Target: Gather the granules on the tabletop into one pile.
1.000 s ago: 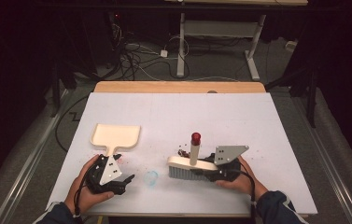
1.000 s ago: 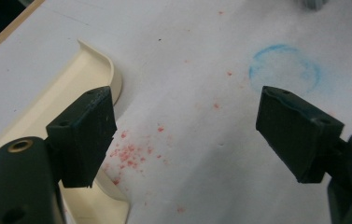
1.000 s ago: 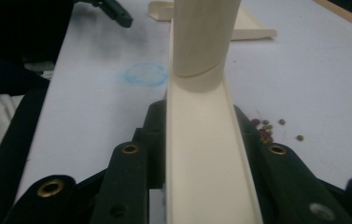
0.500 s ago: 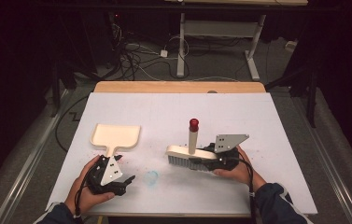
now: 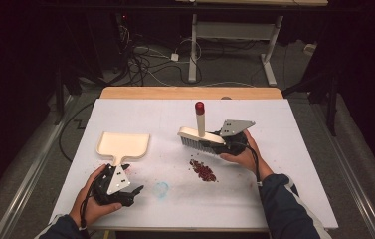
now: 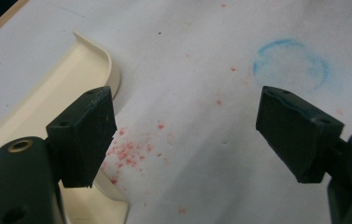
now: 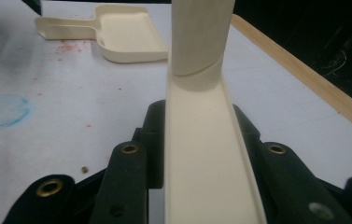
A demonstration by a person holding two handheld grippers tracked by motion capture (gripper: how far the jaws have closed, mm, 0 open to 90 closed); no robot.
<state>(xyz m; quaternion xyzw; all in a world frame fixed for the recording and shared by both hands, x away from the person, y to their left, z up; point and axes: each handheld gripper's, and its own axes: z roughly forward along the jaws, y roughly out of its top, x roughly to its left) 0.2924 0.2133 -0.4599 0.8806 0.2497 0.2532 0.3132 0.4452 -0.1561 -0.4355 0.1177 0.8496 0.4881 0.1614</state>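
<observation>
Sweeping is the step I judge to be in hand: my right gripper [image 5: 223,144] has its jaws clamped on the cream body of the brush [image 5: 200,138], whose red-tipped handle stands upright, and the bristles hang just beyond a small pile of red crumbs [image 5: 203,170] on the table [image 5: 294,149]. In the right gripper view the brush back runs straight out between the jaws, so the hold looks square. My left gripper [image 5: 130,191] rests near the table's front edge with its jaws wide open on nothing, just beside the dustpan [image 5: 124,145], which lies flat with its stub handle toward me and is not yet held.

To do this well, I would take the dustpan handle first and set its open lip down close to the pile, then lower the bristles behind the crumbs and draw them across in short, light strokes so nothing scatters.

Against a second ago, the brush has travelled away from me and slightly up, uncovering the pile; my left hand has stayed put.
</observation>
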